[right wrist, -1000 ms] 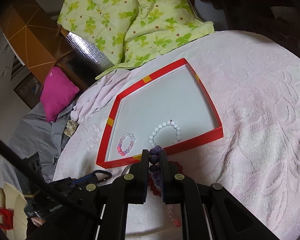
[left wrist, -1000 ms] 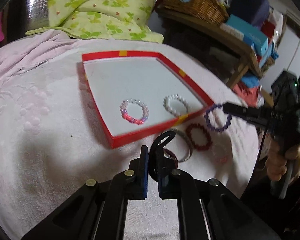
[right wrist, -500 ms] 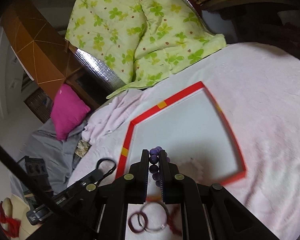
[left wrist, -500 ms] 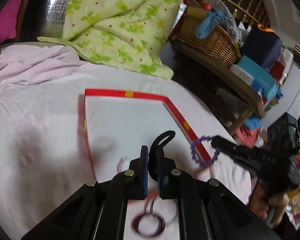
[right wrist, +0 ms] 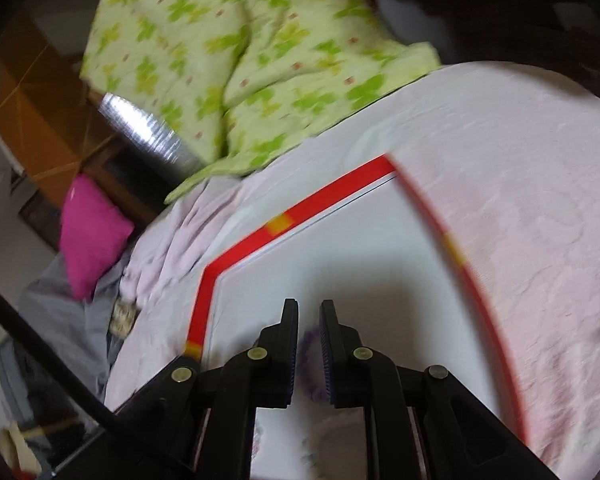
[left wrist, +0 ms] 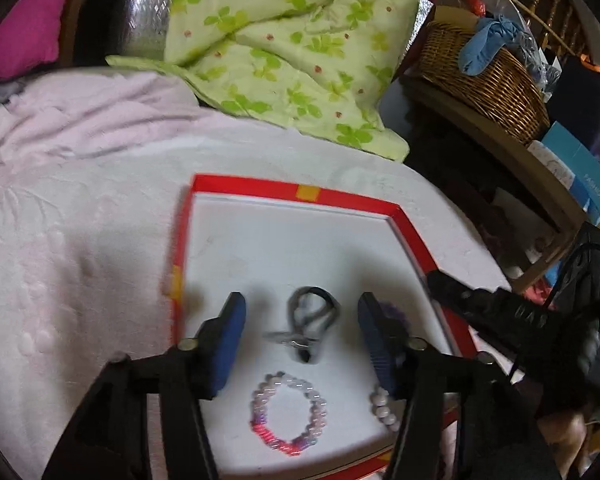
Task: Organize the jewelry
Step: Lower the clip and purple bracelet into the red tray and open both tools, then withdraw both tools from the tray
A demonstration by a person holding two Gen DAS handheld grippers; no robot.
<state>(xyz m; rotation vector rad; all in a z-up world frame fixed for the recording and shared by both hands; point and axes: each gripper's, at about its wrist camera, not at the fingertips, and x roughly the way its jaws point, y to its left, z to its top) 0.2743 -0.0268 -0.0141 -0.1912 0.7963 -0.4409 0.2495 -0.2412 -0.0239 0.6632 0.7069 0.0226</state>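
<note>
So my left hand-held gripper (left wrist: 300, 344) gapes, released, the black band (left wrist: 310, 330) lying between its fingers in the red tray (left wrist: 300, 194) beside two bead bracelets; my right hand-held gripper (right wrist: 309, 344) stands slightly parted around the purple bracelet (right wrist: 312, 360), whether gripped I cannot tell.

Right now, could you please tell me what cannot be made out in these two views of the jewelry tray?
- Purple bead bracelet: left wrist view, mostly hidden behind the left gripper's right finger; right wrist view, a blur between the right gripper's fingers, contact unclear.
- White bead bracelet: left wrist view, largely covered by the same finger.
- Tray's near edge: cut off by the frame's bottom.
</note>
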